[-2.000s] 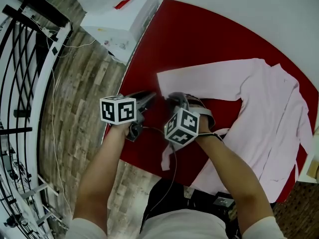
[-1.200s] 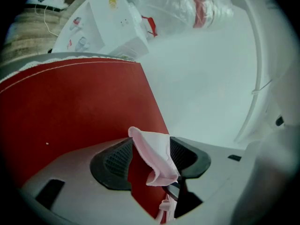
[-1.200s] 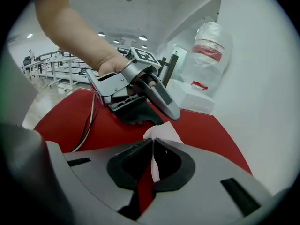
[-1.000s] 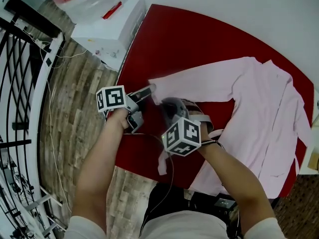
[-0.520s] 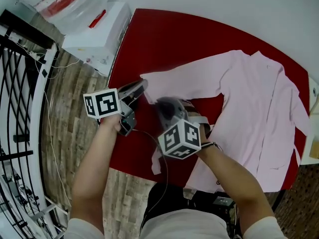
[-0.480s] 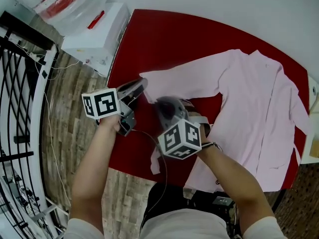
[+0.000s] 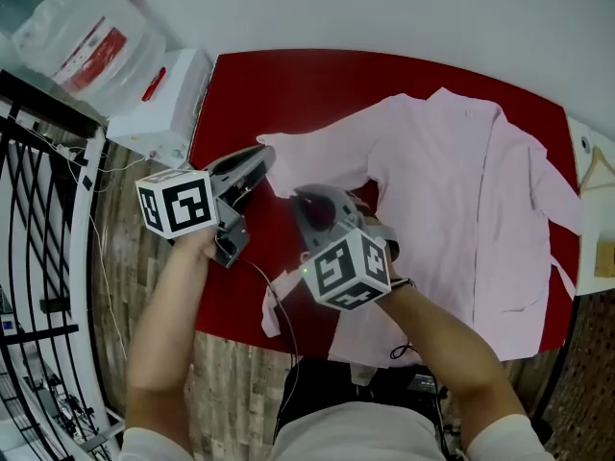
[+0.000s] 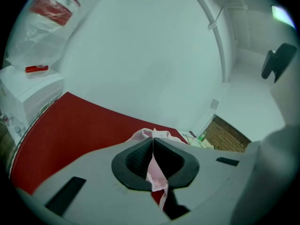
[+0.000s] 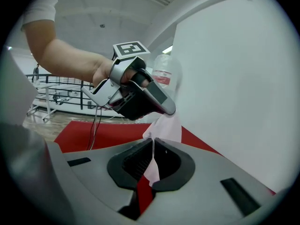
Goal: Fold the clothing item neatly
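Pink shirt (image 7: 461, 190): it lies flat and open on the red table (image 7: 279, 84), toward 3 o'clock in the head view.
Sleeve (image 7: 327, 157): it reaches out from the shirt toward 9 o'clock. Its end is held up off the table between the two grippers.
Left gripper (image 7: 258, 158): its jaws have just been closing. Now they pinch the end of the sleeve. In the left gripper view a thin strip of pink cloth runs between the two dark pads (image 8: 136, 158), which press tight together. In the head view it points toward 2 o'clock.
Right gripper (image 7: 309, 203): its jaws are pressed together on the sleeve too, and pink cloth hangs down between its pads (image 9: 133, 165). In the head view it sits just beside the left gripper, at about 4 o'clock from it. In the right gripper view the cloth goes from these jaws up to the left gripper at 12 o'clock.
Table edge: a pink bit of the shirt hangs over it at 6 o'clock, by the right arm.
White box (image 7: 159, 104): it stands beside the table at 10 o'clock.
Clear bag (image 7: 77, 36): it has red on it and sits just past the box, at 10 o'clock.
Floor (image 7: 240, 373): brown wood boards, at 7 o'clock.
Black rail (image 7: 38, 286): along the floor at 8 o'clock.
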Tool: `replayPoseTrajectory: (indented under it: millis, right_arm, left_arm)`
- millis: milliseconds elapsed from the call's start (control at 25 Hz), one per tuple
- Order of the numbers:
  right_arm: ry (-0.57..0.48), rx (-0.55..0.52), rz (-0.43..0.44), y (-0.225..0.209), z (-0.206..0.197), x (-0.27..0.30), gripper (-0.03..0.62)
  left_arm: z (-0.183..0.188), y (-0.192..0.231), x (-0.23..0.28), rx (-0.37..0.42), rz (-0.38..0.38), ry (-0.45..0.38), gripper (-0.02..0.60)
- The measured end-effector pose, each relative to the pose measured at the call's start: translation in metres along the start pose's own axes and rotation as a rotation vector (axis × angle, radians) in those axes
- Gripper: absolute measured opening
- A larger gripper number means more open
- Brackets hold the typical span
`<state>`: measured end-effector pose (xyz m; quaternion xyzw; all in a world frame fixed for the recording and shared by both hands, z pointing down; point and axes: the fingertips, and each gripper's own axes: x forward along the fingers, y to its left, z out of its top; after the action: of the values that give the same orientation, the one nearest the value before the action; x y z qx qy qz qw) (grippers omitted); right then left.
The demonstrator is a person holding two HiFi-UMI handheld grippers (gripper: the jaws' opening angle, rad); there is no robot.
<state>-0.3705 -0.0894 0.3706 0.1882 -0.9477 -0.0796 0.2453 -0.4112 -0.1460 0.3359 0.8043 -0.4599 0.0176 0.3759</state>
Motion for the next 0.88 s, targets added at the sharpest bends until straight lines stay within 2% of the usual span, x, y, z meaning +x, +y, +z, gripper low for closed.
replayPoseTrajectory:
  millis: [560, 880]
  right_arm:
    - [-0.057, 0.17, -0.114, -0.086, -0.034, -0.107, 0.023]
    - [-0.059, 0.26, -0.19, -0.133, -0.075, -0.165, 0.023]
  left_arm:
    - [0.012, -0.119, 0.103, 0.139, -0.072, 0.12, 0.015]
    - [-0.003, -0.178, 0.177, 0.188, -0.11, 0.186, 0.015]
